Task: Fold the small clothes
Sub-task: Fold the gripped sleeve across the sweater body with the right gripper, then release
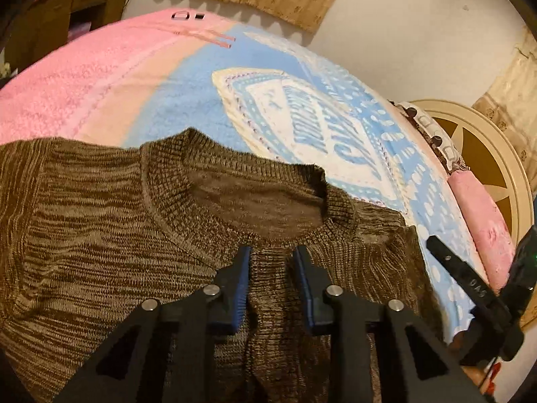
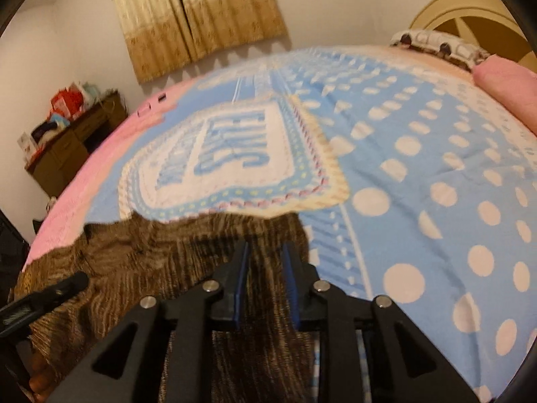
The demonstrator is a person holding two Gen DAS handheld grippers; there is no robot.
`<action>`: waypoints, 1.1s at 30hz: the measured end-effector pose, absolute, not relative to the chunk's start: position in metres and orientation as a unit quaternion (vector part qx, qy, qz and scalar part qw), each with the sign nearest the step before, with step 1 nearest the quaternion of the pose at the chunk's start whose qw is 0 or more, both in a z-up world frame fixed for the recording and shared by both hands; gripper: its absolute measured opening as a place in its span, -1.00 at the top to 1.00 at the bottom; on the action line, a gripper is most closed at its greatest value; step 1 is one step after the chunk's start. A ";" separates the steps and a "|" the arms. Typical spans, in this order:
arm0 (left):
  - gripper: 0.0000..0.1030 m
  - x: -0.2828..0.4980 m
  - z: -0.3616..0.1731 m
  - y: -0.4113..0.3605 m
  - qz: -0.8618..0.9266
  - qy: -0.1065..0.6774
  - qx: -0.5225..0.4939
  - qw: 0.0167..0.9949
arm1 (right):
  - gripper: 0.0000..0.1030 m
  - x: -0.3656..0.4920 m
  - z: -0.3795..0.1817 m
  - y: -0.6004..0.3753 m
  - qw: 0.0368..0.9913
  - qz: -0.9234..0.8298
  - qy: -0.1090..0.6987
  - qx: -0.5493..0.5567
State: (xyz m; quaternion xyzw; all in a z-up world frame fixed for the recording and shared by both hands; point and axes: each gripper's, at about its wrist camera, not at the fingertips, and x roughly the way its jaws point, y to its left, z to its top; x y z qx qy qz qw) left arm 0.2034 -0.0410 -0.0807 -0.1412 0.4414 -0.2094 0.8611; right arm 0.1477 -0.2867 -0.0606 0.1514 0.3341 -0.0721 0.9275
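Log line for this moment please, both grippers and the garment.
left gripper: shut on brown sweater below collar | right gripper: shut on sweater edge | blanket underneath

Blanket (image 2: 419,174) beyond sweater (image 1: 100,235) open; pillows (image 2: 503,77) block headboard end.

Bed covered by fleecy blanket (image 1: 188,100): pink band on one side, blue field with white polka dots, central white badge panel (image 2: 235,154) with blue lettering. Gold patterned curtain (image 2: 201,13) on the white wall behind. Dark brown wooden desk (image 2: 74,141) near the bed's far corner, red and white clutter on top. Round cream-and-brown headboard (image 1: 486,168); patterned pillow (image 1: 433,134) and pink rolled cushion (image 1: 483,231) just before it.
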 end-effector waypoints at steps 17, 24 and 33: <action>0.94 0.201 -0.077 -0.044 -0.244 0.432 -0.157 0.854 | 0.33 0.133 -0.058 -0.310 0.929 -0.100 0.299 0.195; 0.94 0.205 -0.059 -0.022 -0.200 0.383 -0.146 0.890 | 0.32 0.130 -0.041 -0.307 0.932 -0.093 0.306 0.169; 0.90 0.227 -0.078 -0.029 -0.159 0.443 -0.117 0.875 | -0.28 0.194 -0.085 -0.274 0.899 -0.065 0.422 0.100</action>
